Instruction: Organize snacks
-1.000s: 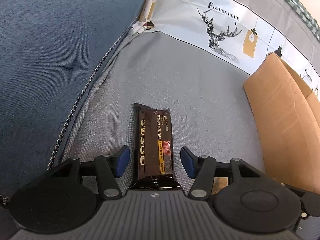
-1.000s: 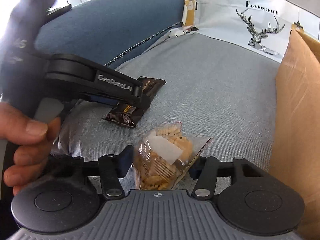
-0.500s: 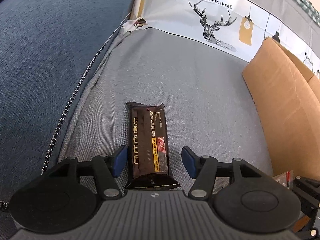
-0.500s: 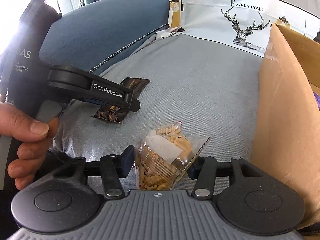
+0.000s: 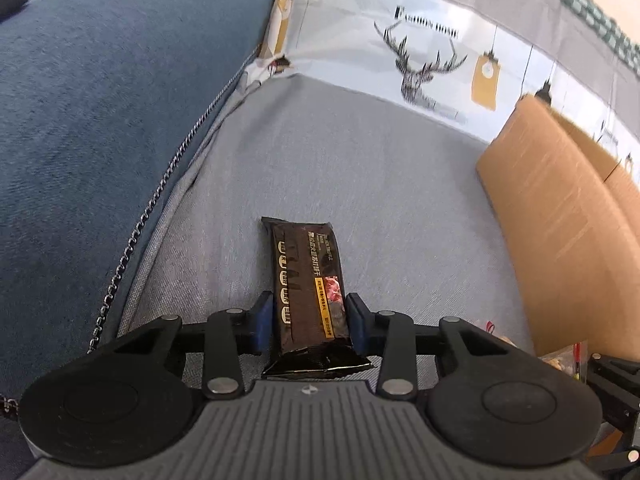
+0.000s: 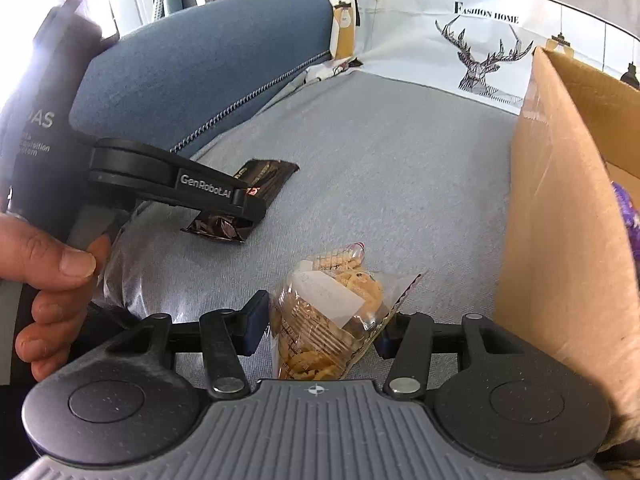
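A dark brown snack bar wrapper (image 5: 308,280) lies on the grey sofa seat (image 5: 360,168). My left gripper (image 5: 310,322) is shut on its near end, blue pads against both sides. It also shows in the right wrist view (image 6: 248,200) with the bar (image 6: 264,172) in it. My right gripper (image 6: 324,326) is shut on a clear bag of yellow crackers (image 6: 332,312) with a white label, held just above the seat. A brown cardboard box (image 6: 560,200) stands to the right, its open top facing up; it also shows in the left wrist view (image 5: 560,220).
A blue sofa armrest (image 5: 100,100) with a chain trim rises on the left. A white cover with a deer print (image 5: 428,68) lines the sofa back. A purple packet (image 6: 626,208) shows inside the box. A hand (image 6: 48,272) holds the left gripper's handle.
My left gripper's jaws have closed onto the snack bar. The right gripper, still holding the cracker bag, has shifted a little toward the box.
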